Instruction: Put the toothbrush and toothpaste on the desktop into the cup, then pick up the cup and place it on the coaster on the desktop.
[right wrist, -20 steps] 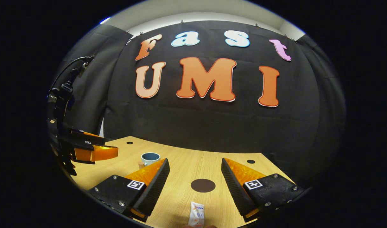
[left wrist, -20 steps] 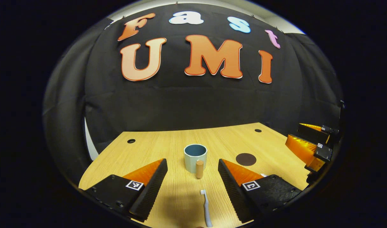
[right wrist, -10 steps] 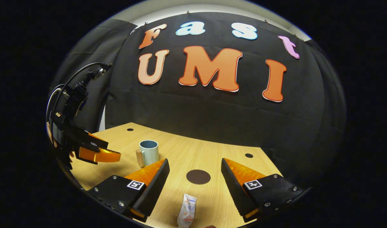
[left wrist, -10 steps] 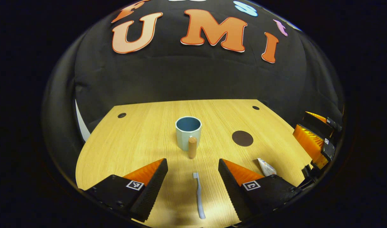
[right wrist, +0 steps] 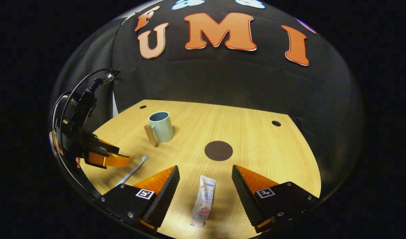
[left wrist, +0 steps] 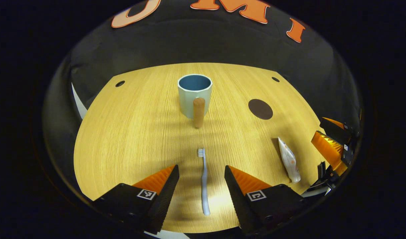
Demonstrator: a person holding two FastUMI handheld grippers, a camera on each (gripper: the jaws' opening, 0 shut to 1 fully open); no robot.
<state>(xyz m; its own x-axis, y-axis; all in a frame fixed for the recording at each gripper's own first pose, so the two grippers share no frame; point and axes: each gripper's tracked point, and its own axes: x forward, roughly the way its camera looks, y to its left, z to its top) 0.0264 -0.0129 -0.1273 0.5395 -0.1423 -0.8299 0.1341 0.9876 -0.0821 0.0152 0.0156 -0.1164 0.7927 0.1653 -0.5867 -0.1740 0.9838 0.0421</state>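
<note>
On the wooden worktop [left wrist: 130, 132] I see the toothbrush [left wrist: 204, 181] lying flat, bristle end pointing away toward the cup [left wrist: 193, 94]. My left hand-held gripper [left wrist: 200, 172] hangs over it with its fingers spread wide, one on each side of the handle, and I cannot tell whether either is touching it; nothing is gripped. The cup stands upright farther back, well apart from the brush, its wooden handle [left wrist: 198, 113] facing the camera. The dark round coaster [left wrist: 260, 109] lies to the right of the cup, apart from it. The toothpaste [left wrist: 288, 160] tube rests flat near the worktop's right edge, and just beyond it, in the left gripper view, the other hand-held gripper pokes in.

From the right gripper view, my right hand-held gripper [right wrist: 204, 176] is likewise wide open and holding nothing. The toothpaste [right wrist: 203, 200] lies between its fingers, lengthwise along them, with clear worktop [right wrist: 272, 149] showing on both sides. The coaster [right wrist: 218, 150] sits just ahead of the tube. The cup [right wrist: 160, 126] is off to the left and farther back. At the left rim I see the left hand-held gripper [right wrist: 106, 159] above the toothbrush [right wrist: 133, 171], with cables looping up behind it.
</note>
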